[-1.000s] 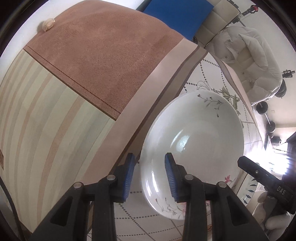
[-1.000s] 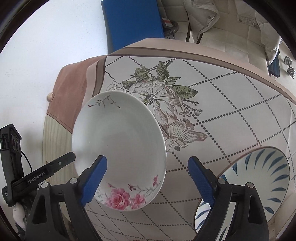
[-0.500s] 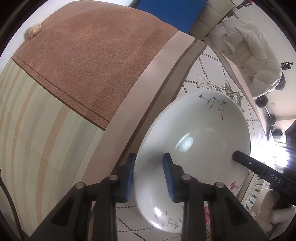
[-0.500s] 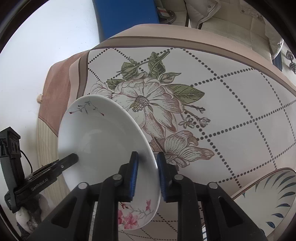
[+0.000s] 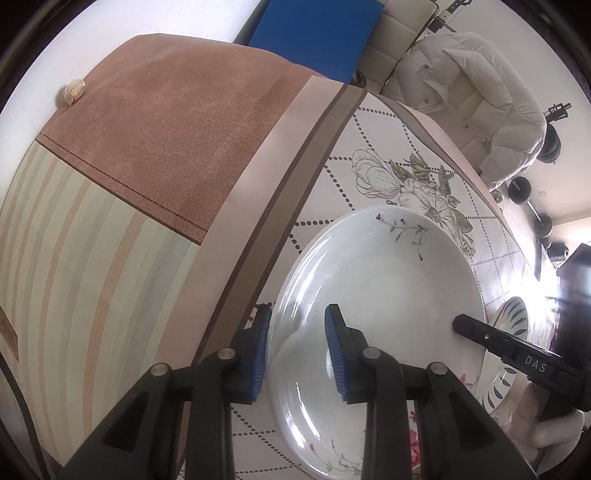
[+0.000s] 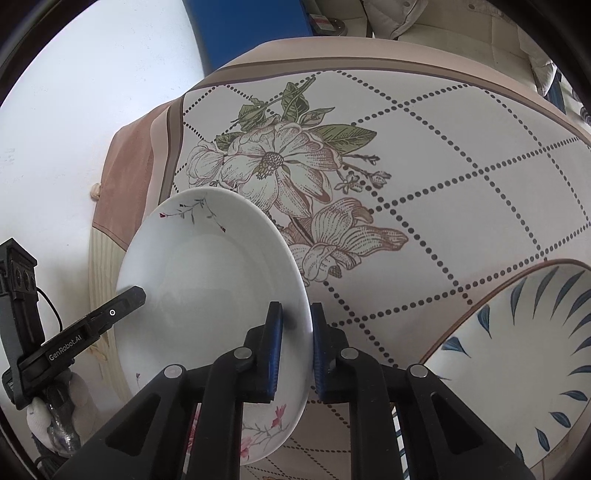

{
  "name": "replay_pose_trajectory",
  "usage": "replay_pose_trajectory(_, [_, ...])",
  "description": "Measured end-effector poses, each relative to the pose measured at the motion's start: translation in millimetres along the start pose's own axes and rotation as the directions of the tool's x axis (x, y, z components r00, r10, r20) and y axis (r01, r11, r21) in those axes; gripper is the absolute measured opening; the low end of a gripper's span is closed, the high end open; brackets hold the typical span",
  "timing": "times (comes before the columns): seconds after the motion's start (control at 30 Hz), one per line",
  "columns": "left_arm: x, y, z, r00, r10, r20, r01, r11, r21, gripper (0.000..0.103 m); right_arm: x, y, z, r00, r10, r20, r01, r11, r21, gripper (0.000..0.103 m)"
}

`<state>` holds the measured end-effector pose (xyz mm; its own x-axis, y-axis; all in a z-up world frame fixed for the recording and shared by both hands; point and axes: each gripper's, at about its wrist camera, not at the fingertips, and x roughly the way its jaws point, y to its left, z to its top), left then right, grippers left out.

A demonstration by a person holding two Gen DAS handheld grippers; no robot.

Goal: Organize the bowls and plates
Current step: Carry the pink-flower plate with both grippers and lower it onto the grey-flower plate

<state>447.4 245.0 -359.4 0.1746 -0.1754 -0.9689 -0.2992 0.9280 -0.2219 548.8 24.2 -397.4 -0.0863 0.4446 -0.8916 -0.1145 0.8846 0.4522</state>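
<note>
The left gripper [image 5: 297, 347] is nearly closed, its blue pads [image 5: 334, 347] on either side of the near left rim of a white floral plate [image 5: 380, 295]; one pad lies inside the plate, the other outside the rim. In the left wrist view the outer pad seems to touch the rim, though the curve of the lens makes firm contact hard to judge. The right gripper [image 6: 295, 347] is closing on the opposite rim of the same white floral plate [image 6: 210, 280], with the thin edge of the plate between its pads [image 6: 275, 343] and both pads right against it. The plate is thus held from two sides and sits tilted above the tablecloth [image 6: 443, 155], near the table's left edge, where the dotted-grid pattern meets the brown and beige border stripes [image 5: 280, 177].

A large printed flower [image 6: 277, 166] on the cloth lies just beyond the plate's far rim. Toward the near right corner of the table stands a blue-leaf bowl [image 6: 535, 350], well apart from the plate in the right wrist view. The cloth hangs over the left edge as a brown panel [image 5: 177, 122] above a pale striped panel [image 5: 92, 258]. Beyond the table's far edge are a blue board [image 5: 317, 33] and a white padded jacket [image 5: 472, 92] draped over a chair.
</note>
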Motion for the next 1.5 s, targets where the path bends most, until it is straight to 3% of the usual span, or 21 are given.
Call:
replay_pose_trajectory(0.4, [-39.3,-50.1,-36.7,0.999,-0.03,0.017,0.029,0.995,0.095,0.027,-61.2,-25.4,-60.3,0.996,0.039,0.079,-0.043,0.998,0.05,0.016])
replay_pose_trajectory(0.8, [-68.9,-157.6,-113.9,0.996,-0.087,-0.021,0.089,0.954,0.285,0.027,-144.2,-97.5,-174.4,0.982,0.032,0.184,-0.069,0.977,0.201,0.016])
replay_pose_trajectory(1.17, [-35.9,-223.5,-183.0,0.992,-0.059,-0.112,0.099,0.913,0.395,0.027,-170.6,-171.5,-265.3,0.977,-0.022,0.214,-0.047,0.949,0.311,0.016])
replay_pose_trajectory(1.5, [10.0,-230.7,-213.2,0.984,0.014,-0.176,0.062,0.908,0.415,0.027,-147.6,-203.4,-293.4,0.982,-0.053,0.184,-0.013,0.939,0.343,0.016])
